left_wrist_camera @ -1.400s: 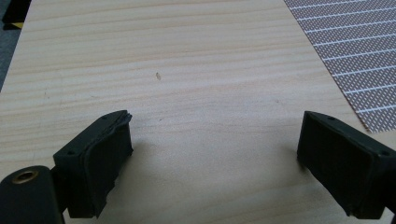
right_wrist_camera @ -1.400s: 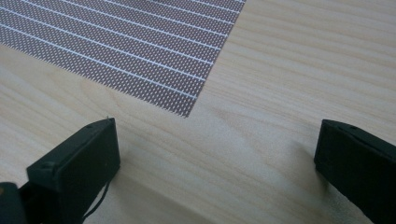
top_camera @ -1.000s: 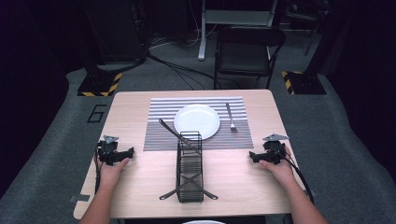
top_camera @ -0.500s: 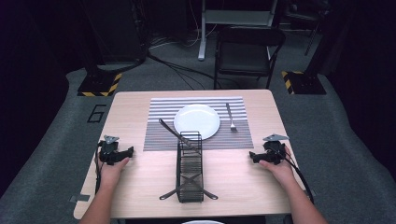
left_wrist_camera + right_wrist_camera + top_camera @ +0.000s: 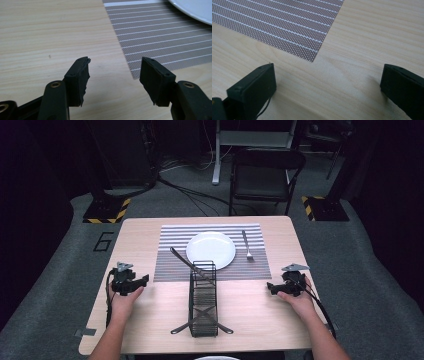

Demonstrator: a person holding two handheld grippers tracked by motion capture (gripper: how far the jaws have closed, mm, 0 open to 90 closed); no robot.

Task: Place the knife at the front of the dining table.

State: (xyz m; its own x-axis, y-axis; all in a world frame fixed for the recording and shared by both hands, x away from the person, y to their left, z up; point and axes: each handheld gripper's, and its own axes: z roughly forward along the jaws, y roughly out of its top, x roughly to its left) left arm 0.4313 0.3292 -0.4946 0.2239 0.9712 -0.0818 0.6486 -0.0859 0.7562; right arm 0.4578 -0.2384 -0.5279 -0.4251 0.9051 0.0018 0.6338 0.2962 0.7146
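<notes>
So nothing is moving yet: my left tongs [image 5: 145, 280] have just been narrowing, empty; right tongs [image 5: 270, 287] gaping, empty. Wire rack [image 5: 203, 298] is sitting mid-worktop [image 5: 150, 320], near the plate [image 5: 210, 249], untouched.

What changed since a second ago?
The left tool has lifted slightly off the table, and its jaws have just been closing partway, with nothing between them. The right tool stayed put, open and empty. Plate, fork, wire rack and placemat are unchanged.
</notes>
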